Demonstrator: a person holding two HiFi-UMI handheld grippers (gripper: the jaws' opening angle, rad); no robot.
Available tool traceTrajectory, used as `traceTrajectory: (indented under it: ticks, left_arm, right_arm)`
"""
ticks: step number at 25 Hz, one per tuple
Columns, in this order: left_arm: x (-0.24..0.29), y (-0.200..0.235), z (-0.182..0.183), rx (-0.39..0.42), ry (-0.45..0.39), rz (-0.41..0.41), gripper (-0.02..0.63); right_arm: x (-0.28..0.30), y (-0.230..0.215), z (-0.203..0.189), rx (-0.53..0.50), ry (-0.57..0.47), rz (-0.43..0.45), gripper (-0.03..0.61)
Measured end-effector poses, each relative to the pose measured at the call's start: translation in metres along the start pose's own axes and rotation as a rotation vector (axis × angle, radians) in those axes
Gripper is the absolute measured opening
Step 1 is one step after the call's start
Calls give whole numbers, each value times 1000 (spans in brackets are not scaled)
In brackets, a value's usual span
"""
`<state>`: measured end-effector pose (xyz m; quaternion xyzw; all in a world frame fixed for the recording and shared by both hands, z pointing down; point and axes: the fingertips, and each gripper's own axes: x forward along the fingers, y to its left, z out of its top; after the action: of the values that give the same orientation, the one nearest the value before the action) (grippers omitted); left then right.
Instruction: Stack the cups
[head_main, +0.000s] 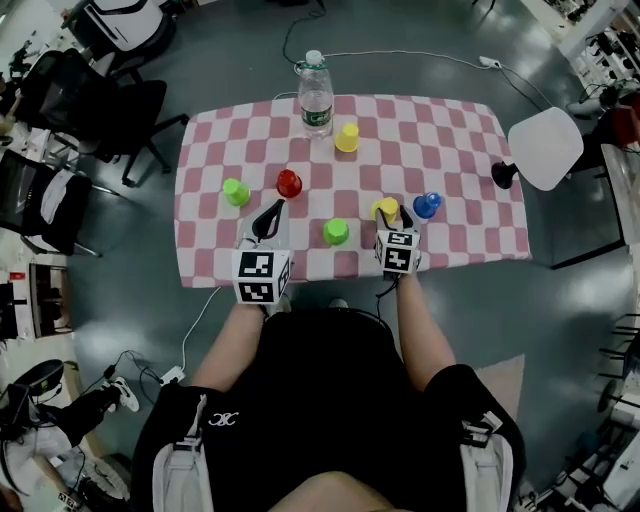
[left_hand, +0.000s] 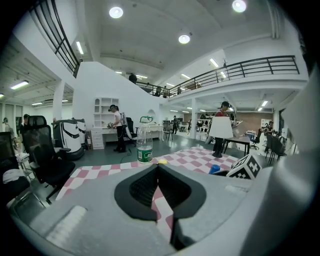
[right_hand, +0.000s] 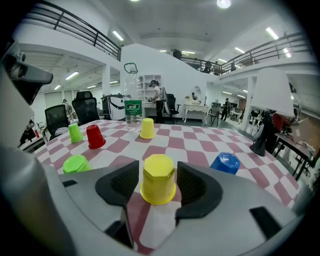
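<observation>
Left gripper jaws clenched, empty; right gripper jaws released, straddling the near yellow cup on the counter.

The tabletop is checked pink and white. One red cup, one blue cup, two yellow cups, two green cups.
</observation>
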<state>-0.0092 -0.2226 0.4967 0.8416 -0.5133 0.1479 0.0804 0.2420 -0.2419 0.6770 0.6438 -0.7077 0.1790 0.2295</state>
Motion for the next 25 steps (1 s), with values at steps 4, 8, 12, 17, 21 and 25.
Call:
traceTrajectory:
  ticks: [4,8,12,17,21,25]
  left_arm:
    - [-6,-3,-2,-16,-7,38,15]
    - [-14,-6,-6,-29,-13,71,15]
    - [-21,-11,-8,-32,-15,83,15]
    - [-28,-22,-11,-31,-17,75,15]
    - [-35,-27,-16,-32,-9,67,15]
    - [-42,-29,-23,-37,-6,68,15]
  right_arm:
    - [4,2,-2,-37,5,50,204]
    - [-2,8,-2,-72,-9,84,201]
    - [-15,23,1,-100,-34,130,201]
    - [-33,40,-4,-118,-49,175,201]
    - [-45,52,-7,-141,-57,197,201]
    - [-54,61,-7,-140,-73,211,201]
